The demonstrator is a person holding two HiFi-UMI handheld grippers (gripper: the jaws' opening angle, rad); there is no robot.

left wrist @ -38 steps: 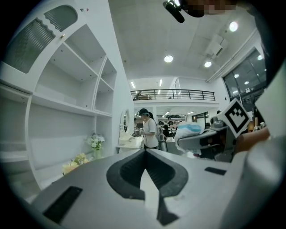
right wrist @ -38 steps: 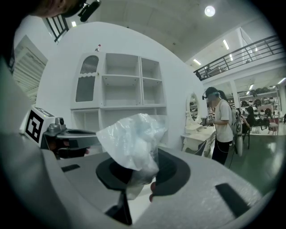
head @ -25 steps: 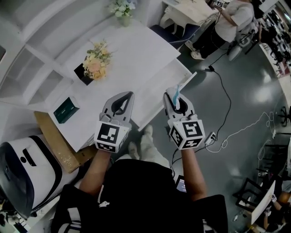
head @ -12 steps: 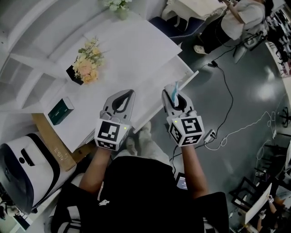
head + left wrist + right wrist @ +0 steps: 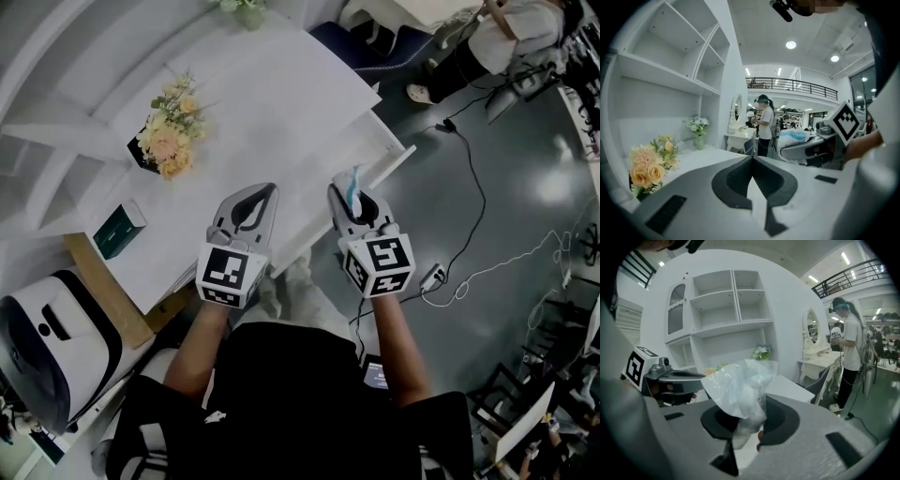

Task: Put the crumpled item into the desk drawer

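My right gripper is shut on a crumpled piece of clear, bluish plastic wrap, which sticks up out of its jaws. It hangs over the front of the open drawer of the white desk. Beside it on the left, my left gripper hovers over the desk's front edge. Its jaws meet tip to tip with nothing between them. In the left gripper view the right gripper shows at the right with the wrap in it.
On the desk stand a bouquet and a green box. A cardboard box and a white and black appliance sit at the left. Cables cross the grey floor. A person stands at the far right.
Both grippers keep nearly the same pose, the right still closed on the wrap. The head view has drifted, so the desk and bouquet sit a little further left in the picture.
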